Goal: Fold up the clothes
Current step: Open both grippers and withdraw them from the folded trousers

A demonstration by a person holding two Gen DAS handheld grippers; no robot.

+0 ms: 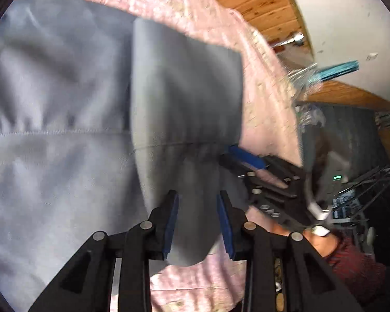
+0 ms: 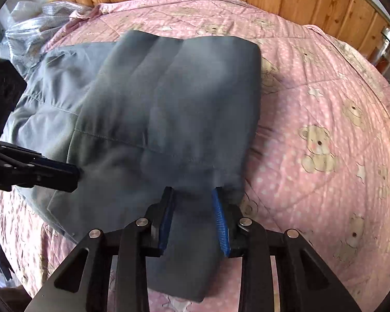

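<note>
I see the grey garment (image 2: 169,104) folded on the pink quilt (image 2: 325,104). My right gripper (image 2: 193,202) and left gripper (image 1: 197,208) both hang spread, straddling its near edge, gripping nothing.

Left wrist view sits close over the grey garment (image 1: 91,130), tilted sideways; right wrist view looks down the pink quilt (image 2: 312,104); both share the garment

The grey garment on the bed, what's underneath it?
Under the grey garment lies a pink teddy-bear quilt, showing on every side. A lighter grey layer sits beneath the folded-over part. Anything else under the cloth is covered.
</note>
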